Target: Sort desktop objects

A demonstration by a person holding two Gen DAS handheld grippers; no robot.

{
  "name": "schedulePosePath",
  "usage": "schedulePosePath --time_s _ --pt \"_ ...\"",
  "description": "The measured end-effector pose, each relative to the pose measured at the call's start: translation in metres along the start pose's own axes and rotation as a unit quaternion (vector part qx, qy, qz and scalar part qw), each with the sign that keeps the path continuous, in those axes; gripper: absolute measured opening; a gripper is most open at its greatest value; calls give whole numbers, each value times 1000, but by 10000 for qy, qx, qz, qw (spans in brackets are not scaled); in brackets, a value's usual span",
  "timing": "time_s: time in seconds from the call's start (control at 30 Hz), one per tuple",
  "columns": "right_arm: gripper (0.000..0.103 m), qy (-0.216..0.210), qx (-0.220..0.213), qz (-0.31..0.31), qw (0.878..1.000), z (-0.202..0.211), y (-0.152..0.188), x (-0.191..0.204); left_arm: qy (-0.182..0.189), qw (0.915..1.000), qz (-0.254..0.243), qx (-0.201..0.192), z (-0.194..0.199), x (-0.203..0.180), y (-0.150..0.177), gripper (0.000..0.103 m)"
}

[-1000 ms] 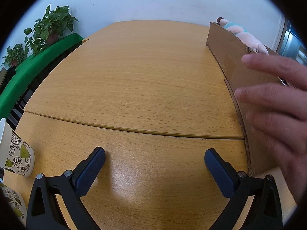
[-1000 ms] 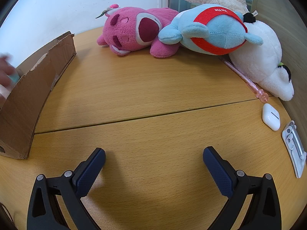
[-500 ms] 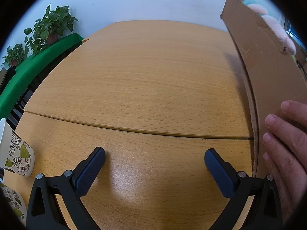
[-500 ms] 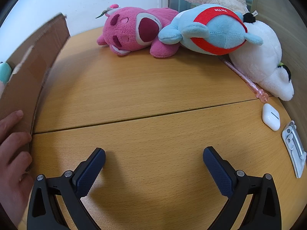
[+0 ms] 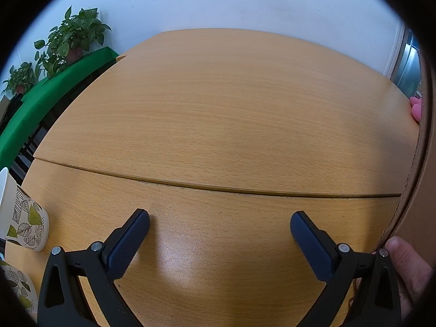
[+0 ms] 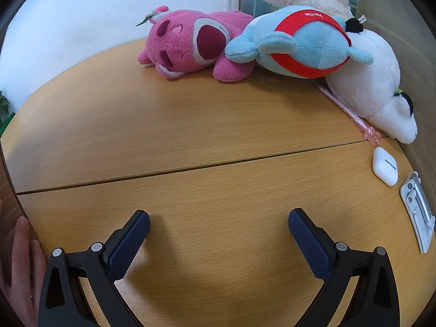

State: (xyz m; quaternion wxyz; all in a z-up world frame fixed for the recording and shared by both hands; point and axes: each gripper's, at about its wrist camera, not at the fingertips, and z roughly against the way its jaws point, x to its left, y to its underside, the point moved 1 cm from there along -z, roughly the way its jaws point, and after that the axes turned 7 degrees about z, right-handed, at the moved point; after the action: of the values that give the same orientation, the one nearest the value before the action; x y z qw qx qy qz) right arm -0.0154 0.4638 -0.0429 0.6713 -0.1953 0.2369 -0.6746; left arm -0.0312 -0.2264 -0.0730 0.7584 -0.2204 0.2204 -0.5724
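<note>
Both grippers, left gripper (image 5: 219, 229) and right gripper (image 6: 219, 227), rest low over the desk (image 6: 190, 125) with fingers spread and empty, probably waiting while a hand (image 6: 19, 261) steadies a cardboard box (image 5: 414, 179) between them. The pink pen (image 6: 346, 109) lies far right beside the plush toys (image 6: 272, 43), its long axis running near-to-far, its ornament end nearer.

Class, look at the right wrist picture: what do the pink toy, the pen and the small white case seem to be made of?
Pink toy: plush fabric, by its fuzzy matte nap. Pen: likely clear pink plastic, since it looks translucent. Case: probably hard plastic, smooth and slightly glossy with rounded edges.
</note>
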Motion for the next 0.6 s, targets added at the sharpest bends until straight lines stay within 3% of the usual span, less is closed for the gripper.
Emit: schedulePosePath --time_s 0.6 --pt "103 -2 -4 -1 10000 -2 -2 -1 -2 10000 3 1 -1 0 0 103"
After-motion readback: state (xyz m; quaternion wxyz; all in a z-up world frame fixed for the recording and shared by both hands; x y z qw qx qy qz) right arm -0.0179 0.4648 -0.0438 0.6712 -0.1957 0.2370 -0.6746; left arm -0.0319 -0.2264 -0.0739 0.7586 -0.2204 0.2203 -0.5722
